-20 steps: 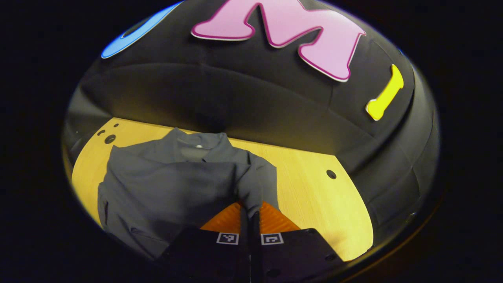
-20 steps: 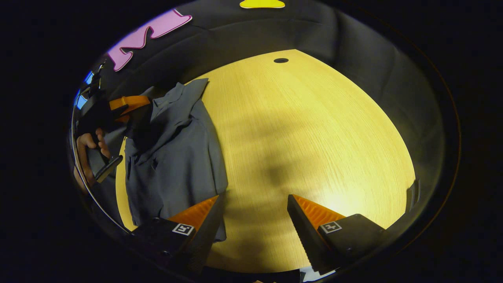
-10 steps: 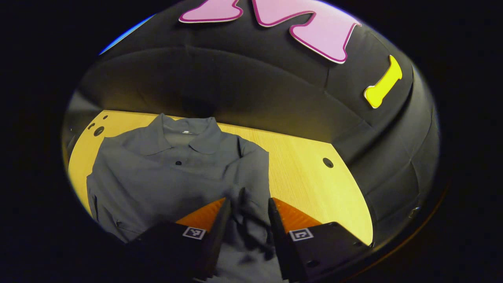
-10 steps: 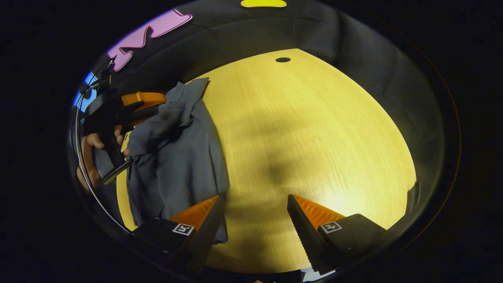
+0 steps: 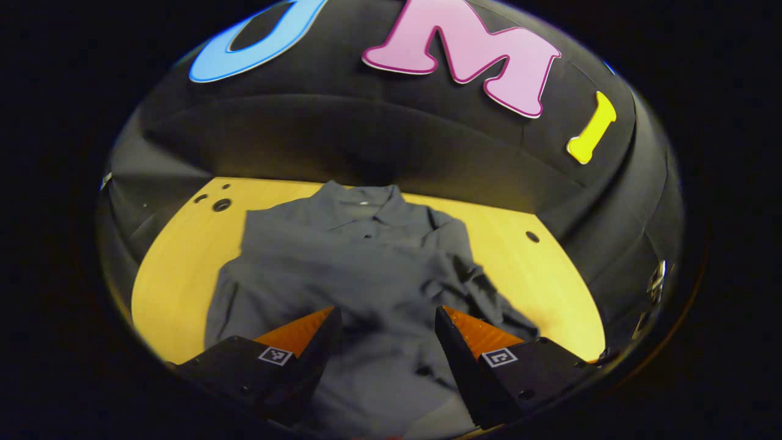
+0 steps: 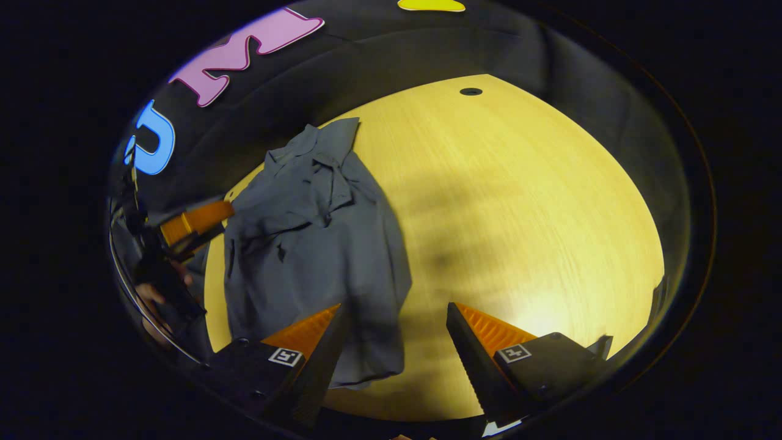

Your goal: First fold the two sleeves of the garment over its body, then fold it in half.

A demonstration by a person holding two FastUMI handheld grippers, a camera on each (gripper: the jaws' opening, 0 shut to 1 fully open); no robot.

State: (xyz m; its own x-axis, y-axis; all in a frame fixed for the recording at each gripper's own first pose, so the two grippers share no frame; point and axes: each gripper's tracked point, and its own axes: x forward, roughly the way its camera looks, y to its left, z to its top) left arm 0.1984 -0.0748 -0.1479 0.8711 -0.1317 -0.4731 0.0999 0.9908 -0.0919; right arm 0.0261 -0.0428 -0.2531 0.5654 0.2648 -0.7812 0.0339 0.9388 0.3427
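1. Left gripper view: my left gripper (image 5: 386,318) hangs over the lower body of the grey garment (image 5: 342,269), its fingers spread wide with nothing between them but the cloth lying beneath. I have hold of nothing on this side.

2. In that same view the garment lies collar (image 5: 360,205) toward the booth wall on the yellow wooden table (image 5: 177,275), front side up. One sleeve (image 5: 482,293) is bunched and creased along the garment's edge nearest the table's open side. I judge it loosely turned in over the body rather than laid flat; the fold looks rough.

3. Right gripper view: my right gripper (image 6: 397,324) hovers above the table, its fingers wide apart and empty. One finger (image 6: 311,342) sits over the garment's hem; the other is over bare wood.

4. Here the garment (image 6: 317,244) lies toward the left of the table, collar far from me. My other gripper (image 6: 195,223) shows farther off at its opposite edge, held in a hand (image 6: 153,299) low at the rim; I cannot tell how far apart its fingers stand from this side.

5. My judgement of progress: one sleeve seems folded in, untidily. Whether the second sleeve is folded I cannot tell. The fold in half is clearly not yet done, since the body lies at full length.
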